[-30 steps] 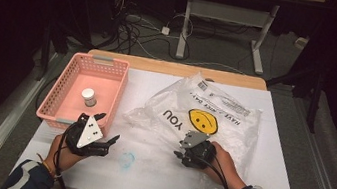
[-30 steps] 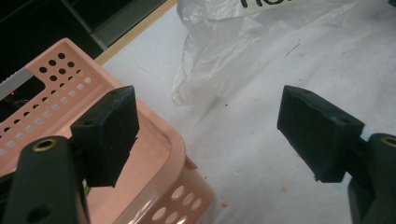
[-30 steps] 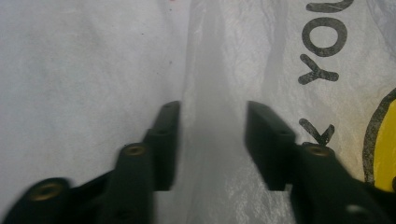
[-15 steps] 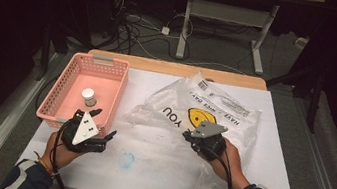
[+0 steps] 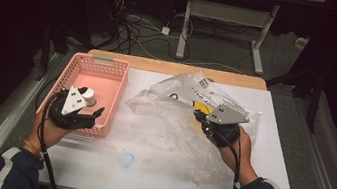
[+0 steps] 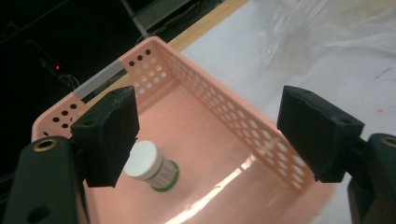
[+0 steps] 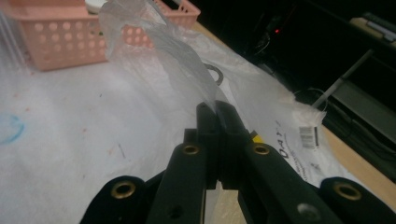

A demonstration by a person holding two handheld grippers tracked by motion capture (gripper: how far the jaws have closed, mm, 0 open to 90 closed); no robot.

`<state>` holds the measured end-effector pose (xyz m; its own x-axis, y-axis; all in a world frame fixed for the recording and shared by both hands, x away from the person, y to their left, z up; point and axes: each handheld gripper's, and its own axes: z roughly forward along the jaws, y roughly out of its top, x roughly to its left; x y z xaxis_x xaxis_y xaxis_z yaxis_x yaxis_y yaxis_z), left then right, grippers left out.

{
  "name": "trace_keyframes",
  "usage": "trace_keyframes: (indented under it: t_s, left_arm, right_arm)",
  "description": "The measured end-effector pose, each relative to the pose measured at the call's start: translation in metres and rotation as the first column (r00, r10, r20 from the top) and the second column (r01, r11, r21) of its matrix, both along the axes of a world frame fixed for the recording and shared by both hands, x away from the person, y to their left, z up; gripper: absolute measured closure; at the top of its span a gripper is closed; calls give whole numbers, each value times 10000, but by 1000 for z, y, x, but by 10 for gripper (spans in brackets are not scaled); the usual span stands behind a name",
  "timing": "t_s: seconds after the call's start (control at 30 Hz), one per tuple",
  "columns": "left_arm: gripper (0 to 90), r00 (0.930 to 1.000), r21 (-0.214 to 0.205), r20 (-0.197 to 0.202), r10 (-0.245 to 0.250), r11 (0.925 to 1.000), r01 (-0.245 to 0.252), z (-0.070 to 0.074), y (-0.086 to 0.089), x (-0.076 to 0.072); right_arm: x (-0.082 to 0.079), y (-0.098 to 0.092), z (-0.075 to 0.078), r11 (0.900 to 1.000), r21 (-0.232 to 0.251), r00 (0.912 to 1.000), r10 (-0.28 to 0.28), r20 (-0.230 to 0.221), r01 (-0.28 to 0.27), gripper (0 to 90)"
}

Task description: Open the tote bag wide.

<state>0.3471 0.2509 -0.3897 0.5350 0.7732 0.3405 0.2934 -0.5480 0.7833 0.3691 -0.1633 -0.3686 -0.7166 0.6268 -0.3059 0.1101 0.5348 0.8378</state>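
The right tool (image 7: 217,114) has just pinched shut on the plastic bag (image 5: 177,121) and lifted its edge off the mid-tabletop. The left tool (image 6: 205,135), jaws wide and empty, has risen over the pink basket (image 5: 109,68) at the left edge, likely to fetch the bottle (image 6: 150,165) for bagging.

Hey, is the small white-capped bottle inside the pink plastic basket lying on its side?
No, the small white-capped bottle stands upright on the floor of the pink plastic basket, its round white cap facing up in the left gripper view.
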Motion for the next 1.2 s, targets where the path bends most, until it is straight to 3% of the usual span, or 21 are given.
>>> trace_keyframes:
  t_s: [0.2,0.3,0.43,0.53,0.73,0.77,0.8,0.83,0.9,1.0,1.1,1.2]
  left_arm:
    - [208,9933,970,-1071,428,9948,-324,4,3,48]
    - [208,9804,1326,-1759,883,9890,-653,-1,5,70]
    - [216,9650,1639,-2333,1201,9830,-827,-10,10,92]
    - [216,9375,1949,-3020,1731,9738,-1171,-21,16,105]
    - [300,8677,2324,-4374,2363,9618,-1447,-44,31,124]
    - [300,8584,2317,-4509,2447,9608,-1522,-46,34,126]
    - [371,8460,2185,-4796,2331,9654,-1421,-48,36,129]
    - [395,8392,2073,-4978,2189,9696,-1300,-48,36,130]
    - [455,8388,1997,-5071,1985,9737,-1097,-48,35,131]
    - [459,8408,1939,-5065,1912,9754,-1049,-48,36,131]
    - [481,8498,1708,-4982,1722,9804,-986,-46,37,130]
    - [482,8538,1849,-4894,1776,9779,-974,-46,36,130]
  right_arm:
    - [1,0,11,9997,222,9990,-127,422,118,900]
    - [5,0,15,9989,401,9981,-278,554,256,900]
    - [8,-2,17,9975,590,9970,-429,644,392,900]
    - [8,-3,18,9971,621,9958,-478,780,430,900]
    - [8,-4,17,9969,639,9967,-491,652,449,900]
    - [8,-4,17,9969,639,9967,-491,652,449,900]
    - [8,-3,17,9972,622,9970,-462,628,423,900]
    - [8,-3,16,9972,608,9971,-465,607,428,900]
    - [8,-3,15,9975,582,9972,-433,604,398,900]
    - [8,-3,14,9977,553,9974,-435,566,404,900]
    - [8,-3,13,9976,548,9975,-443,544,413,900]
    - [8,-3,12,9978,517,9977,-438,521,411,900]
